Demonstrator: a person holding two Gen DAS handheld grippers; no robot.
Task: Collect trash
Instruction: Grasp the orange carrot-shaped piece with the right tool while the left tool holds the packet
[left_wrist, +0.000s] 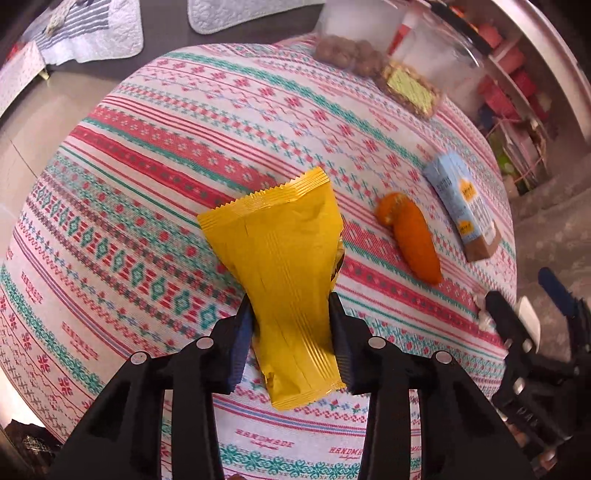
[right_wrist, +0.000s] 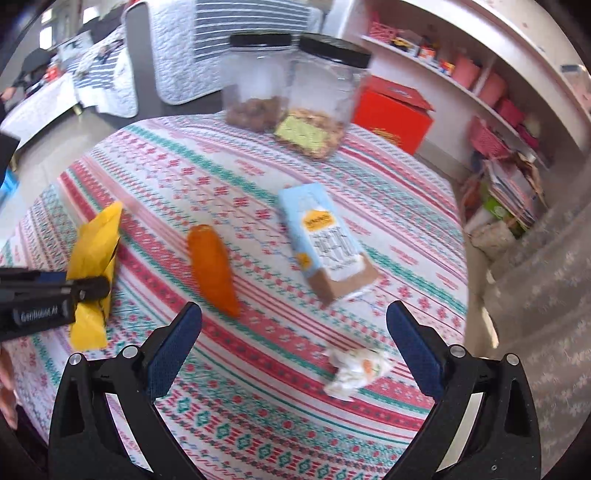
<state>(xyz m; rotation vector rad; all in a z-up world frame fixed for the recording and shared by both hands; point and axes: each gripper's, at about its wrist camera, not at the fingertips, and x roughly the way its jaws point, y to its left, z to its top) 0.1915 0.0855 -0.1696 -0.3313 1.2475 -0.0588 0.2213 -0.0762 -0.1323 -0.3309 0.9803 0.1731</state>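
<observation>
Left gripper (left_wrist: 291, 332): clamped on wrapper (left_wrist: 280, 266). Right gripper (right_wrist: 295, 347): jaws apart, nearest to tissue wad (right_wrist: 356, 371), lying just ahead, right of centre.

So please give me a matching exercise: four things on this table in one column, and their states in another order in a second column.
Things:
1. wrapper
2. peel
3. carton
4. tissue

States:
a. crumpled, between the open right gripper's fingers
b. lying flat, pale blue
c. clamped in the left gripper
d. orange, lying free on the cloth

Pairs: 1-c, 2-d, 3-b, 4-a
</observation>
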